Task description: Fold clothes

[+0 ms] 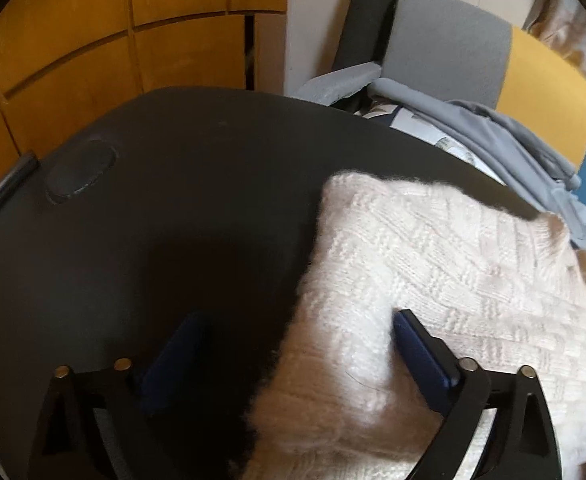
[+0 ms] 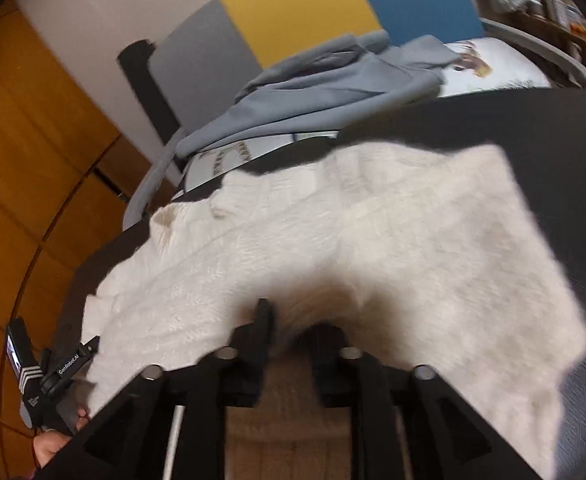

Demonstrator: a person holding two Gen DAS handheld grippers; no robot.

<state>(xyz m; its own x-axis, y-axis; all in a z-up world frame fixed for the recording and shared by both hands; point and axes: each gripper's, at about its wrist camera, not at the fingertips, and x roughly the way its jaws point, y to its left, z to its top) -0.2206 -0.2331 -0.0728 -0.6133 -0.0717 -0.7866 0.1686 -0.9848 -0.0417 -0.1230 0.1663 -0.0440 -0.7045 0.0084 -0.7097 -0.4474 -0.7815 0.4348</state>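
Fluffy cream knitted sweater (image 1: 433, 264) lies on round black table (image 1: 153, 208). Left gripper (image 1: 297, 344) wide apart, holding nothing. Right gripper (image 2: 297, 320) barely apart w/ sweater edge between; it could slip & unfold.

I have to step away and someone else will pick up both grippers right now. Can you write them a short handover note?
Left gripper: open wide, jaws straddling the near left edge of the white knit sweater, not gripping it.
Right gripper: jaws only slightly apart, at the sweater's near edge; a fold of knit bunches between the fingers, grip not certain.
Sweater lies on the black table, partly folded, edges uneven.
Grey garment is heaped unfolded on the seat behind the table.
Left: finish and square the sweater, then fold the grey one.
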